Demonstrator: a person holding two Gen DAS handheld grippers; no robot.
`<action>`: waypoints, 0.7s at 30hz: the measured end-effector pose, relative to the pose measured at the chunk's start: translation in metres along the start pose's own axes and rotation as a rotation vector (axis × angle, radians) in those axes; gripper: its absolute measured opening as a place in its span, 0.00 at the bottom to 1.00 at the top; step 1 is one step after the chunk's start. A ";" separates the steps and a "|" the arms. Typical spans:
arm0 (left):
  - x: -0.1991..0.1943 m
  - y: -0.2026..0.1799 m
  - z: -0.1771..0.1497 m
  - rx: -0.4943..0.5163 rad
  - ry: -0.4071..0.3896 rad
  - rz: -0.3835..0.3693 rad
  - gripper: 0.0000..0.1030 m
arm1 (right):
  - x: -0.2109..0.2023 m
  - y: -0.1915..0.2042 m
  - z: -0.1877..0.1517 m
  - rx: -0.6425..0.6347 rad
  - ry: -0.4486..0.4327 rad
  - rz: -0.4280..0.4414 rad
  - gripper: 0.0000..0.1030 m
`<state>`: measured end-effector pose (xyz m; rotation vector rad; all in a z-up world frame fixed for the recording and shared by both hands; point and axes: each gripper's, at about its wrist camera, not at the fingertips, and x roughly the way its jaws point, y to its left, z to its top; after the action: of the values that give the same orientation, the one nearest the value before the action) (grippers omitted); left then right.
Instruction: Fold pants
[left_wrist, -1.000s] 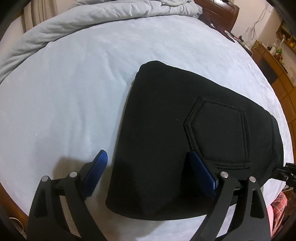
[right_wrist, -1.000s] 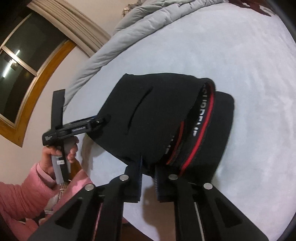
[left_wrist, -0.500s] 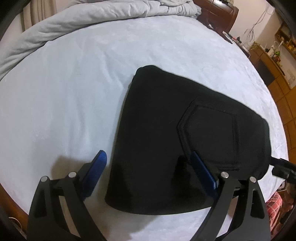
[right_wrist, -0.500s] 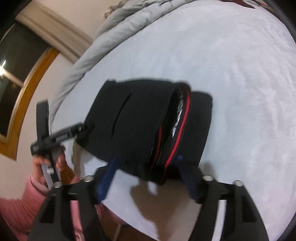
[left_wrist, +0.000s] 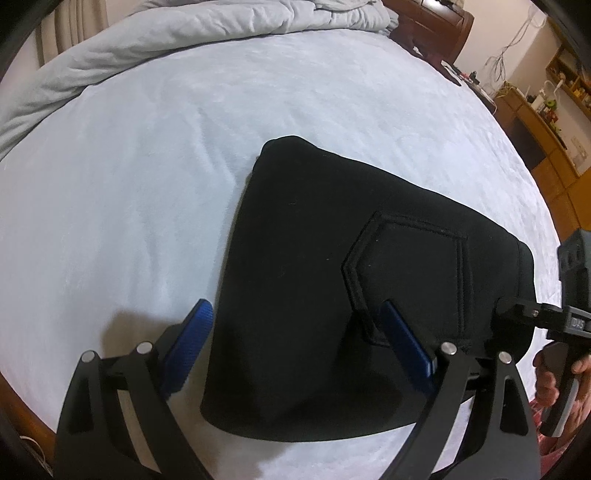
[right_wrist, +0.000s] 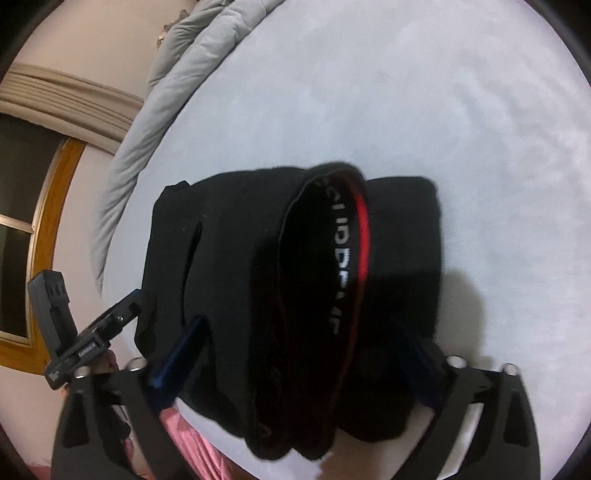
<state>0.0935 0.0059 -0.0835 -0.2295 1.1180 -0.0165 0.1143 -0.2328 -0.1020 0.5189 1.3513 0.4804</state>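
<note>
The black pants (left_wrist: 332, 295) lie folded in a compact bundle on the pale bed sheet (left_wrist: 147, 166), back pocket facing up. In the right wrist view the pants (right_wrist: 258, 277) show their open waistband with a red stripe and white lettering (right_wrist: 354, 258). My left gripper (left_wrist: 295, 332) is open, its blue fingers straddling the near left edge of the bundle. My right gripper (right_wrist: 303, 350) is open, its fingers spread on both sides of the waistband end. The right gripper's tip also shows at the bundle's right edge in the left wrist view (left_wrist: 517, 314).
A grey duvet (left_wrist: 184, 44) is bunched along the far side of the bed. A wooden headboard (left_wrist: 436, 22) and shelves (left_wrist: 546, 122) stand at the far right. A window with a wooden frame (right_wrist: 37, 240) is to the left. The near bed edge is close below the grippers.
My right gripper has opened from shut on the waistband edge and let the pants go, then moved closer over them. My left gripper has stayed open and barely moved.
</note>
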 end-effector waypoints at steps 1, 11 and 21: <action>0.000 -0.001 0.000 0.003 -0.001 0.000 0.88 | 0.001 -0.001 0.000 0.023 -0.012 0.003 0.97; -0.002 -0.011 0.000 0.047 -0.012 0.018 0.89 | -0.015 0.018 -0.007 -0.091 -0.111 0.016 0.49; -0.008 -0.017 0.003 0.066 -0.025 0.014 0.89 | -0.035 0.026 -0.006 -0.095 -0.102 0.095 0.12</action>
<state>0.0942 -0.0098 -0.0723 -0.1628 1.0919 -0.0379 0.1024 -0.2329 -0.0594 0.5241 1.2046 0.5859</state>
